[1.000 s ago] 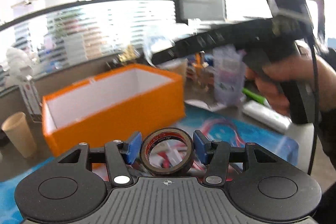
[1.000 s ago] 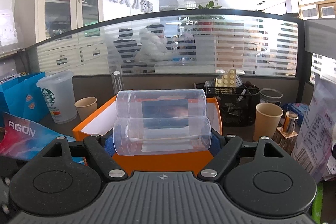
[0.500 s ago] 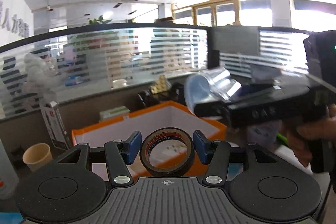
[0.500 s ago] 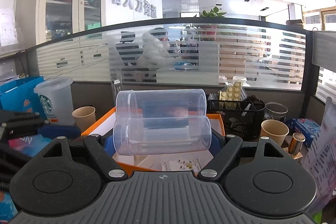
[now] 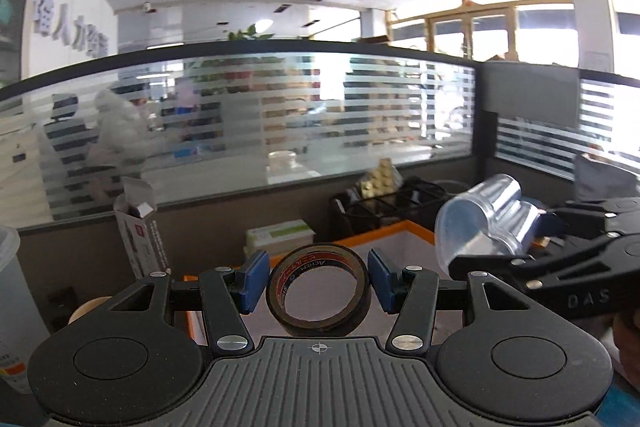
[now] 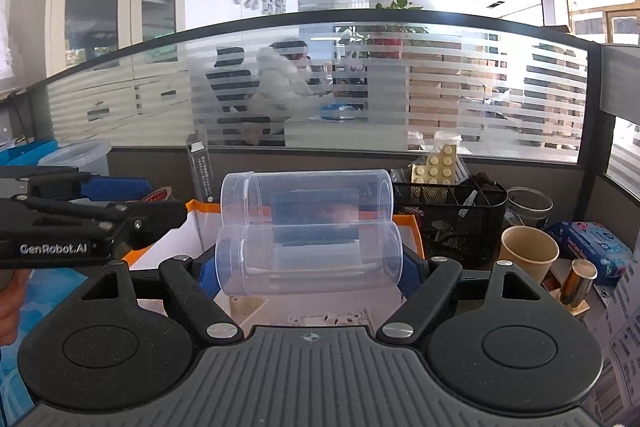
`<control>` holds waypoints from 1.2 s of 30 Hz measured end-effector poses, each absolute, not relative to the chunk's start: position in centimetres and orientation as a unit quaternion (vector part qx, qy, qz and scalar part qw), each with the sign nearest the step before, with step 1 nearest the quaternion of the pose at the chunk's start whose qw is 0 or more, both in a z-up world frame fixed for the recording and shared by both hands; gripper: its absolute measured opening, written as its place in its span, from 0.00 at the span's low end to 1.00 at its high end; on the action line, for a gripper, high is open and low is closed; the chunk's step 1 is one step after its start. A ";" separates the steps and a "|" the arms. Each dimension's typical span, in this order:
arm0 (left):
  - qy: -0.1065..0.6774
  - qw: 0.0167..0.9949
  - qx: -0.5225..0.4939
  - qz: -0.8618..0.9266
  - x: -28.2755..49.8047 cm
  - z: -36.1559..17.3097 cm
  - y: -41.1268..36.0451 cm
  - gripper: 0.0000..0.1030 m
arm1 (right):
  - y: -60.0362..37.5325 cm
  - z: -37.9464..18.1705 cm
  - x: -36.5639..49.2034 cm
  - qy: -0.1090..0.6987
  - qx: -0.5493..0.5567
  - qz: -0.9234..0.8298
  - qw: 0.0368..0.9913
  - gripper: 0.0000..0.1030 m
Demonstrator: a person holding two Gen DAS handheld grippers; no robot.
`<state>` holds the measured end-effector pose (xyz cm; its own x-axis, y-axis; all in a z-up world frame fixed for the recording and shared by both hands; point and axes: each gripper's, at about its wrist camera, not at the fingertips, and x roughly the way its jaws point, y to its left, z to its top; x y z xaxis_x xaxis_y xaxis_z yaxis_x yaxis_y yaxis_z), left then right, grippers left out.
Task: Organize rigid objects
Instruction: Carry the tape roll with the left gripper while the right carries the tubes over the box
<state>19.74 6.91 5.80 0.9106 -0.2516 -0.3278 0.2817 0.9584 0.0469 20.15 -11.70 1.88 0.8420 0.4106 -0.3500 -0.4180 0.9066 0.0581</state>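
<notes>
My left gripper (image 5: 318, 281) is shut on a dark roll of tape (image 5: 318, 301) and holds it upright over the orange box (image 5: 416, 229). My right gripper (image 6: 308, 267) is shut on a clear plastic jar (image 6: 308, 251) lying sideways, a second clear jar (image 6: 306, 199) on top of it, above the same orange box (image 6: 408, 227) with its white inside. The right gripper and jars (image 5: 480, 223) show at the right of the left wrist view. The left gripper body (image 6: 80, 227) shows at the left of the right wrist view.
A black mesh organiser (image 6: 452, 215) stands behind the box. A paper cup (image 6: 528, 255), a small metal can (image 6: 578, 283) and a blue packet (image 6: 592, 239) sit at right. A clear lidded cup (image 6: 76, 157) and a carton (image 5: 136, 227) stand at left. A glass partition runs behind.
Both grippers have moved over the orange box with their loads. The left wrist view has swung up and left, and the right gripper now sits lower at its right.
</notes>
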 end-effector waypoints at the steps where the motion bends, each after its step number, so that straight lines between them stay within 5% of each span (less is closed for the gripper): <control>1: 0.162 0.977 0.047 -0.132 20.0 5.8 6.9 0.51 | -11.6 1.9 20.5 0.181 -0.010 0.216 0.959 0.76; 36: 0.263 0.962 0.030 -0.065 25.8 -0.8 7.4 0.52 | -8.1 -4.7 28.7 0.311 -0.089 0.159 0.933 0.78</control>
